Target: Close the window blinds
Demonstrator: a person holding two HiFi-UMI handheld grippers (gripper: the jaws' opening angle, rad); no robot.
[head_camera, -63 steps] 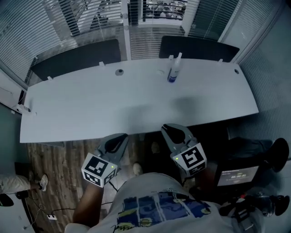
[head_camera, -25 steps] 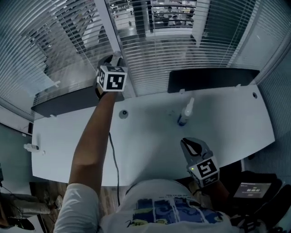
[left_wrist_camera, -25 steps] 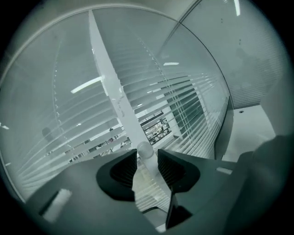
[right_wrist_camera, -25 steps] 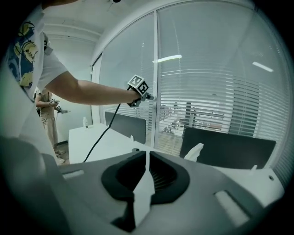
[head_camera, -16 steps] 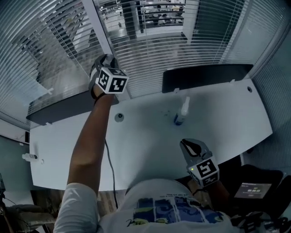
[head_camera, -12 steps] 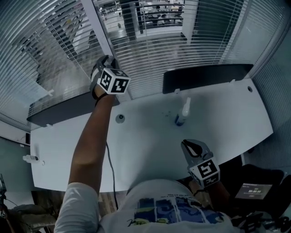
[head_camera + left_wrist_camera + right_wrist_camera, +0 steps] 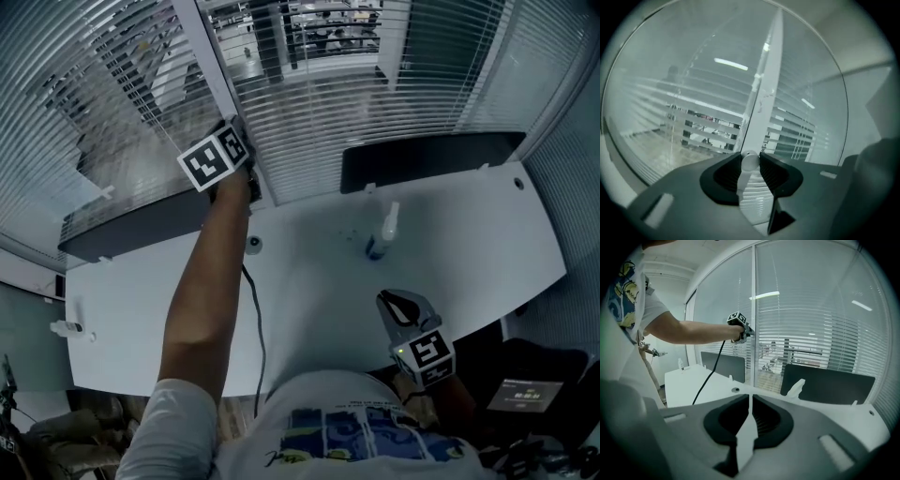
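Upper left in the head view, the left gripper is closing its jaws on the very tip of the blind wand, beside the blinds. So shallow a hold may slip off when twisted. The right gripper, lower right, is closed and empty.
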